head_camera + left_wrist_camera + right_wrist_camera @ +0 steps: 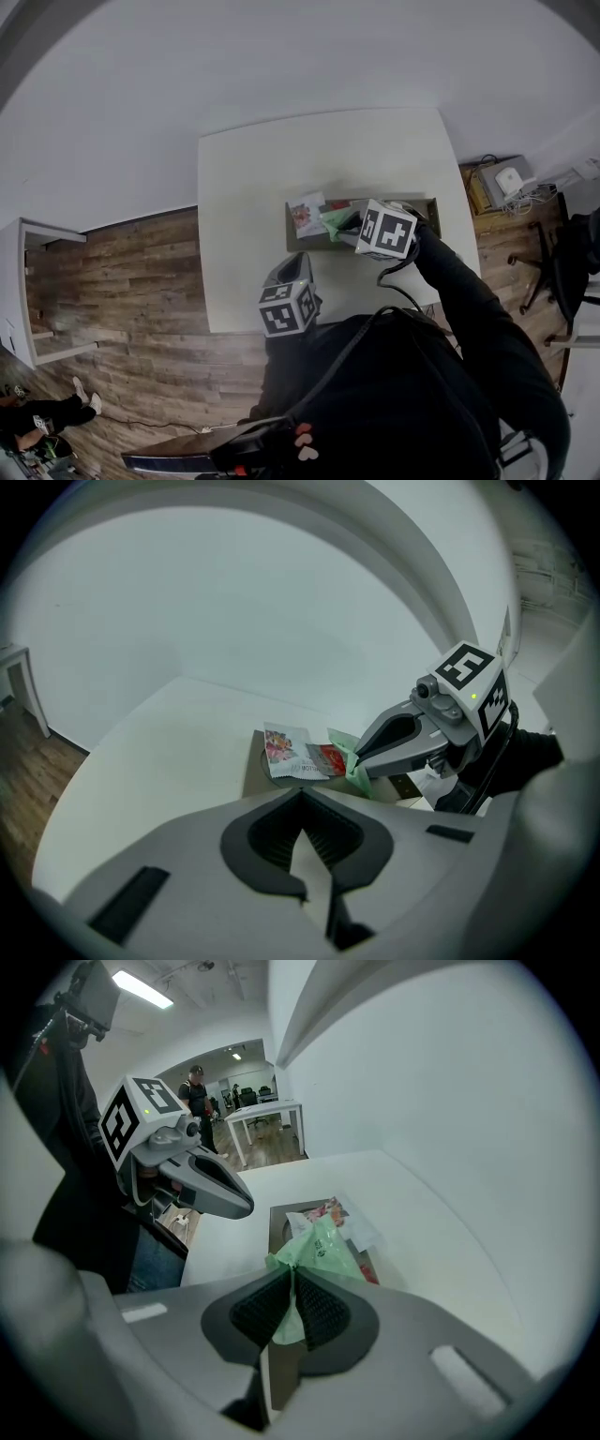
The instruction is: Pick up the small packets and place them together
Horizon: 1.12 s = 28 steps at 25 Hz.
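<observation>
A shallow brown tray lies on the white table. In it are a white packet with a colourful print and a red packet. My right gripper is shut on a light green packet, holding it low over the tray beside the other two. My left gripper hangs near the table's front edge, short of the tray, its jaws together with nothing between them.
The table stands against a white wall, on a wooden floor. A low stand with devices and cables and an office chair are to the right. A white shelf unit is at the left. A person stands far back.
</observation>
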Available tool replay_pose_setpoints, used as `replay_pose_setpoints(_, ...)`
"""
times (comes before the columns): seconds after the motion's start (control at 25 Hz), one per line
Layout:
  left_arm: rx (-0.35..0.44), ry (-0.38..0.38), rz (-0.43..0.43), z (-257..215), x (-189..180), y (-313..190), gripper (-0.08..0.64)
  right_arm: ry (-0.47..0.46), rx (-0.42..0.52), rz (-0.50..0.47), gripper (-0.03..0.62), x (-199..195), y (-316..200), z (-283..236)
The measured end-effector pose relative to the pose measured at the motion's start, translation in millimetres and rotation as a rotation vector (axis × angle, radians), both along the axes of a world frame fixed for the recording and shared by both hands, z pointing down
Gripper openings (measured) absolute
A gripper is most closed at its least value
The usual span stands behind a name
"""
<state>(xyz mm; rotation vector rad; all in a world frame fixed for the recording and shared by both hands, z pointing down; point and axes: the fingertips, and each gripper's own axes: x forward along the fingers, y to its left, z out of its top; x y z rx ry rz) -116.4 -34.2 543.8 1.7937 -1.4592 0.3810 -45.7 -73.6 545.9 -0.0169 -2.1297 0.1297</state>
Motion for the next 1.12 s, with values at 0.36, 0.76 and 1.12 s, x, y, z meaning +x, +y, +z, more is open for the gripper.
replay_pose_setpoints(0.36, 0.001, -0.002, 0.005, -1.6, 0.0, -0.5, 0.000, 0.077, 0.012, -0.047, 0.023, -5.6, 5.4, 8.9)
replay_pose_setpoints(0.76, -0.006, 0.002, -0.004, 3.1, -4.2, 0.2, 0.000, 0.120, 0.001, -0.046, 0.035, -5.3, 6.9, 22.2)
replay_pose_setpoints(1.12, -0.005, 0.005, -0.003, 2.4, -5.9, 2.8, -0.002, 0.108, 0.015, -0.041, 0.044, -6.7, 8.4, 20.9)
